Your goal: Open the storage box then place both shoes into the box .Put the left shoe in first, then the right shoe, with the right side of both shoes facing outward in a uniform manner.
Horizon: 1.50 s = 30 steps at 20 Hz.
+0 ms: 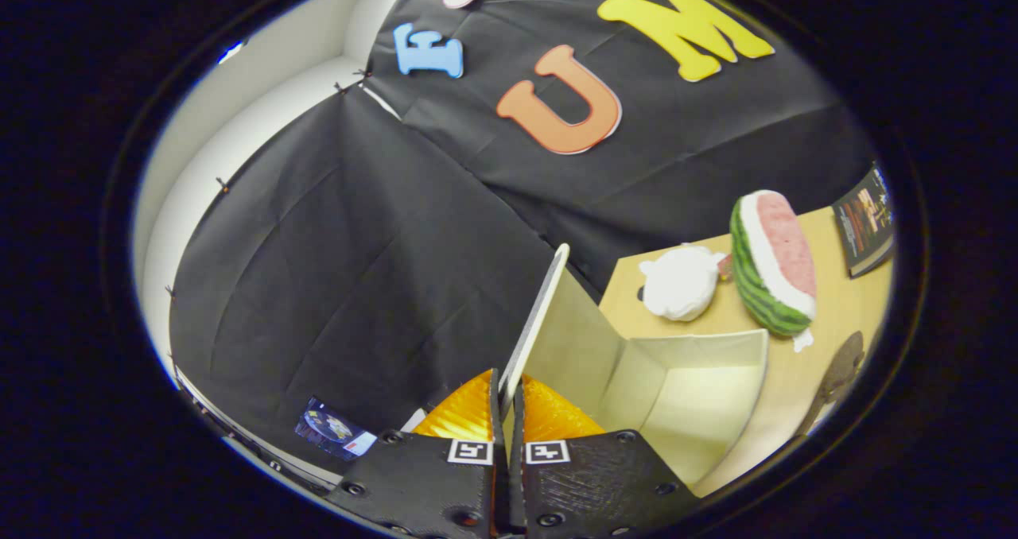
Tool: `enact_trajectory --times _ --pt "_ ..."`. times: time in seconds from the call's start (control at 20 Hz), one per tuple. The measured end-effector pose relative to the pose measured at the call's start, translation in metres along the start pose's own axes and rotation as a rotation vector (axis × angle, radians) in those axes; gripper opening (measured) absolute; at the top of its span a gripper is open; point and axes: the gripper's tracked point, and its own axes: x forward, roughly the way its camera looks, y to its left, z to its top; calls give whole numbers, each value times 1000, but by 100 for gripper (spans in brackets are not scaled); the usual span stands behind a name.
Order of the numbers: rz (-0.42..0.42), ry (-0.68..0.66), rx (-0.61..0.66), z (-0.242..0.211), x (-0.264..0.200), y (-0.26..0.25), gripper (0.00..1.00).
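- Black cloth walls close the booth behind and to the side, and a pale wooden table point(827, 300) carries the work.
- The gripper point(507, 400) has its two fingers drawn together on the lid point(539, 316) of the storage box point(684, 388), pinching the thin panel near its lower end; both fingers press on it, with almost no gap between them.
- The lid rises straight ahead from the fingertips, standing on edge and leaning slightly away, so its long axis runs forward and upward, in line with the fingers.
- The box body lies just to the right of the fingers and a little beyond them, its open mouth turned toward the camera. By the look of it, the opening step is well along but the lid is not let go.
- The box is cream-coloured card, with plain inner walls and a lit floor; I see nothing inside it.
- The coming move turns on the hinge line: the lid joins the box along the edge running away from the fingers, so any further swing should, I judge, go leftward, away from the box mouth.
- Beyond the box sit a white plush toy point(680, 283) and a watermelon-slice plush point(773, 262), near each other; a dark book point(865, 221) lies further back.
- No shoe can be made out; a dark shape at the table's near right edge is too unclear to name.
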Motion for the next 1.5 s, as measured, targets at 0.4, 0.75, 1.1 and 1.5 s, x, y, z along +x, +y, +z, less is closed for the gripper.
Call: enact_trajectory --times 0.4,0.75,1.1,1.5 --pt "-25 42 -163 -32 64 42 27" --pt "-120 -15 -287 -21 54 27 82" --pt "-323 -185 -350 29 -19 -31 94" --pt "-584 -276 -365 49 -156 -145 94"
